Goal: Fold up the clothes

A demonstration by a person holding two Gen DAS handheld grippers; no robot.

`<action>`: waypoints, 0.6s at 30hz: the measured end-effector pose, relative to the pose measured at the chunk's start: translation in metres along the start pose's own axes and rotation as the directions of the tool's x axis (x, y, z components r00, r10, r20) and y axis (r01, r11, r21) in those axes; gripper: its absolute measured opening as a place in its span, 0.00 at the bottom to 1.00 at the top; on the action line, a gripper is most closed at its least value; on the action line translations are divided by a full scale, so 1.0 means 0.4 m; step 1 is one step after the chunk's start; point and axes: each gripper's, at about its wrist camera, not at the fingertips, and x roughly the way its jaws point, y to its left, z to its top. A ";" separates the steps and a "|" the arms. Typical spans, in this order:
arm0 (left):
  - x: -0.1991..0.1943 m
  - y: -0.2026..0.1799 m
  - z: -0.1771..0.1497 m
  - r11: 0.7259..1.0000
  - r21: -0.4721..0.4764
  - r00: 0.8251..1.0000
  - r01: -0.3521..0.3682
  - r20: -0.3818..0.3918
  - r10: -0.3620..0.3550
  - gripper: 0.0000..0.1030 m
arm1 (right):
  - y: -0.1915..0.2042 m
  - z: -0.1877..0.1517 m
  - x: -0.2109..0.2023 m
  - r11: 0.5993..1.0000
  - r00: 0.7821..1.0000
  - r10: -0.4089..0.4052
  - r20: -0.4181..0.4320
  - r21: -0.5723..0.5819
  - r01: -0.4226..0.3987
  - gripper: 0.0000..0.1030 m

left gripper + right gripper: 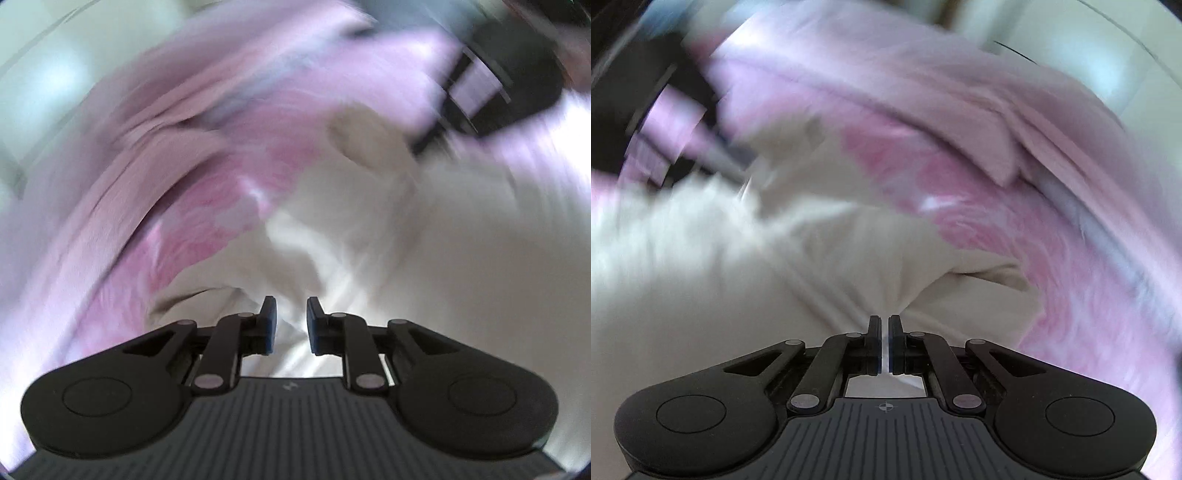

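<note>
Right now the right claw (884, 345) pinches a bunched bit of the cream cloth (820, 266). Over on the left, the left claw (291, 325) is a little open, holding nothing. Pink clothes (177, 155) lie far behind. Folding looks barely begun.

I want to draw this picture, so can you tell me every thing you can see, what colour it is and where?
Cream cloth: one, off-white, in front of both grippers, bunched and wrinkled.
Pink fuzzy fabric: one, bright pink, lying under and beyond the cream cloth.
Pale pink folded cloth: one, light pink, at the far side past the fuzzy fabric.
Everything is blurred, so finer details cannot be told.
Left gripper: one, black, jaws apart, nothing pinched between them.
Right gripper: one, black, jaws shut on a pinch of the cream cloth.
</note>
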 end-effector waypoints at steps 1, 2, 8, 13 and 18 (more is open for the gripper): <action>0.010 0.026 0.019 0.994 -0.110 1.000 0.013 0.016 -0.011 0.15 | -0.023 0.019 0.000 0.995 1.000 0.026 0.018 0.097 -0.027 0.00; 0.027 0.043 0.035 0.979 -0.201 0.999 0.036 0.034 -0.030 0.15 | -0.043 0.037 0.009 0.980 0.998 0.053 0.043 0.192 -0.060 0.00; 0.161 0.004 0.050 0.940 -0.314 0.991 0.135 0.025 -0.134 0.16 | -0.065 0.077 0.173 0.858 0.994 0.110 0.011 0.503 -0.101 0.19; 0.131 -0.041 -0.061 0.951 -0.297 0.996 0.090 0.005 -0.093 0.15 | -0.011 0.006 0.166 0.944 1.000 0.006 0.006 0.331 -0.008 0.24; 0.074 -0.047 -0.063 0.940 -0.334 0.998 0.067 0.024 -0.062 0.13 | 0.022 -0.005 0.152 0.966 0.999 -0.038 -0.027 0.253 0.044 0.25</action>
